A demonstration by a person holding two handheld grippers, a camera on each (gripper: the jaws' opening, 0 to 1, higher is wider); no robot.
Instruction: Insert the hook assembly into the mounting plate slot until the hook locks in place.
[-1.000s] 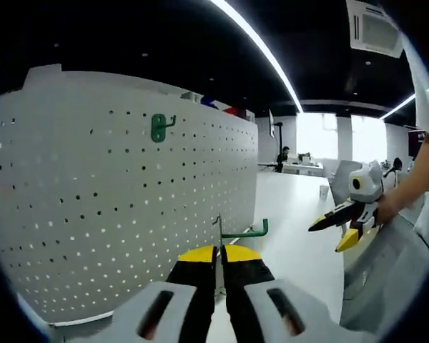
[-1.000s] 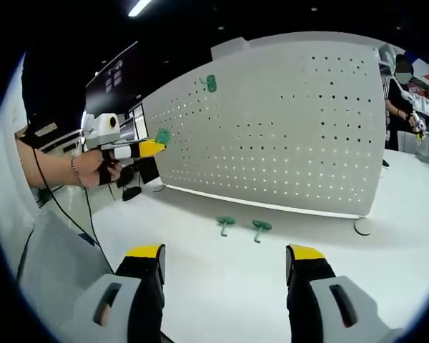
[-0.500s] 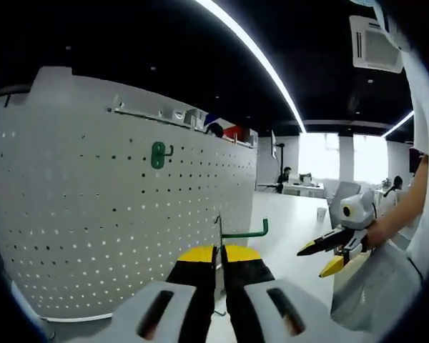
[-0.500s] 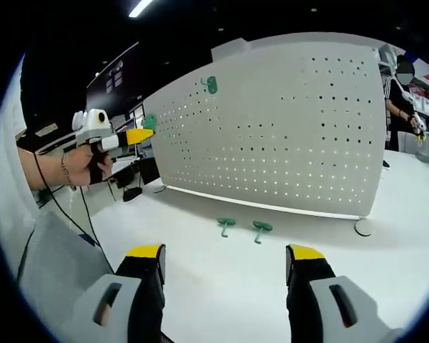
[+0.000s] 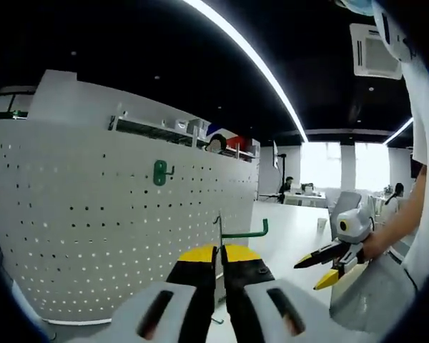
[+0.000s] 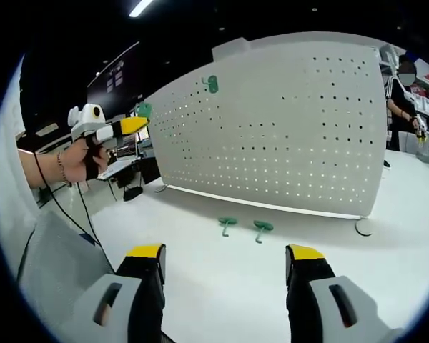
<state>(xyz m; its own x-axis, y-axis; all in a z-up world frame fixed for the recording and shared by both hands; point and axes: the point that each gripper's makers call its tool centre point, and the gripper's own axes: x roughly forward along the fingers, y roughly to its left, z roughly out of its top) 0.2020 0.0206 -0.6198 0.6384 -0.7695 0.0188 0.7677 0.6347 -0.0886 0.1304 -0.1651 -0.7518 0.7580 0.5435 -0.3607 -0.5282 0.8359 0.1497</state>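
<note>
My left gripper [image 5: 219, 251] is shut on a green hook [image 5: 244, 232], whose arm sticks out to the right above the yellow jaw tips. It hangs in the air in front of the white perforated mounting plate [image 5: 121, 214], apart from it. A green hook [image 5: 159, 172] sits hung high on that plate, also seen as the hung hook [image 6: 211, 83] in the right gripper view. My right gripper [image 6: 225, 251] is open over the white table with nothing between its jaws. Two loose green hooks [image 6: 226, 224] [image 6: 262, 228] lie at the plate's foot. The left gripper [image 6: 121, 127] shows raised at the left.
The white table [image 6: 222, 286] spreads below the right gripper. A round white disc [image 6: 363, 227] lies by the plate's right end. A person stands at the far right [image 6: 400, 100]. The right gripper [image 5: 329, 256] and the holder's arm show at the right of the left gripper view.
The left gripper with its hook has risen higher and sits nearer the plate's top edge. The right gripper has stayed still and open.
</note>
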